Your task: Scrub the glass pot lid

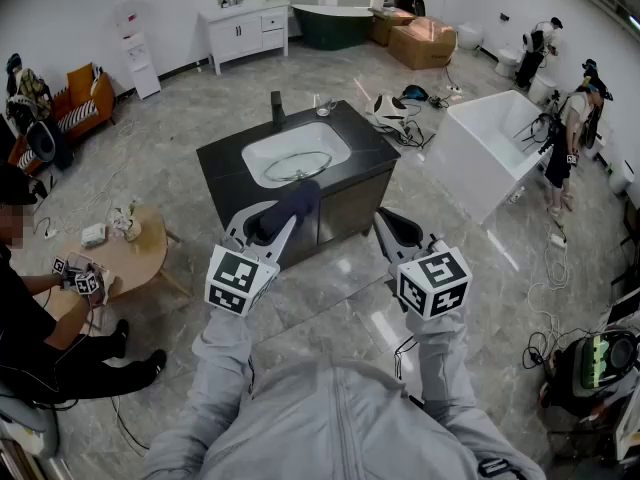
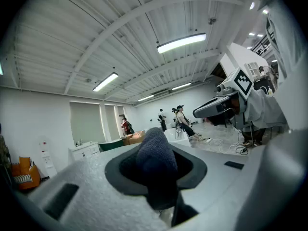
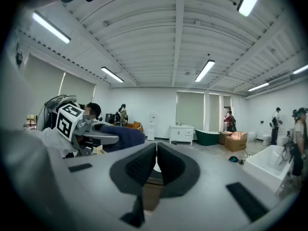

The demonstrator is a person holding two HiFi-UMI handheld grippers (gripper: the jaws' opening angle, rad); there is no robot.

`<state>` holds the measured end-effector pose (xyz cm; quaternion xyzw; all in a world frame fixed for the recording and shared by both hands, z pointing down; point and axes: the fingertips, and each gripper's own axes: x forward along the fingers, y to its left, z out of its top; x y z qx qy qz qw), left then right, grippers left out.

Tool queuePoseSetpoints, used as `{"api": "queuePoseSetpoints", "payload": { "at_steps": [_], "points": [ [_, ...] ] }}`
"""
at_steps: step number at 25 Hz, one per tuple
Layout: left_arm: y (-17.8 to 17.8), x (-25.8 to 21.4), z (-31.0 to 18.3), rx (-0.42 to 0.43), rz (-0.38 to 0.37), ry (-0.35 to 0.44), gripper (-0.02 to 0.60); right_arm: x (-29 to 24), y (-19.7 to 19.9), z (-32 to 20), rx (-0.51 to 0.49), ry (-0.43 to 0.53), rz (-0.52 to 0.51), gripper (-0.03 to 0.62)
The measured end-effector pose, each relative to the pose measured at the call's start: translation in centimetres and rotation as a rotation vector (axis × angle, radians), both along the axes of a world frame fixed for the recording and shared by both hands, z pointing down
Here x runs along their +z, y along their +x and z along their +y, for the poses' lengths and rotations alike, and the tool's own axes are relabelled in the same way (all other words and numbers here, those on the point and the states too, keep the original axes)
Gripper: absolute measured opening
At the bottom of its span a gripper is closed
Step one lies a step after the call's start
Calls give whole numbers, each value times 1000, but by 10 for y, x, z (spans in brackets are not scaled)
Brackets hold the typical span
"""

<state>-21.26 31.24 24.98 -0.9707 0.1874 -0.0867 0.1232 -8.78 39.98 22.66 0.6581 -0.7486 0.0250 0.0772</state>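
Stepping up to the sink [image 1: 262, 154], where the lid [image 1: 298, 166] lies inside, seems best: the left gripper [image 1: 283, 210] clamps a cloth [image 2: 156, 162], while the right gripper [image 1: 398, 228], pinched together and empty, should open to steady the lid.

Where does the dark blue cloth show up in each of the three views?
Head view: the dark blue cloth is just left of centre, clamped in the left gripper.
Left gripper view: low centre, between the jaws.
Right gripper view: left of centre.
Shared landmark: the white vanity cabinet at the far wall.
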Motion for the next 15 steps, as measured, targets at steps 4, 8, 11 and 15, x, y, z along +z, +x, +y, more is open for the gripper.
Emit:
{"api": "queuePoseSetpoints", "payload": {
  "at_steps": [4,8,11,15],
  "points": [
    [-3,-1,0,2,-1,6,114,2,-3,0,0,-6,3,34],
    [-6,-1,1,0,-6,10,114,5,-8,-1,-3,-14,-6,34],
    [-10,-2,1,-3,-11,9,114,6,-11,-1,-8,-8,-54,34],
    [-17,3,1,7,-21,-2,114,4,-17,-1,-5,3,-86,34]
  ]
}}
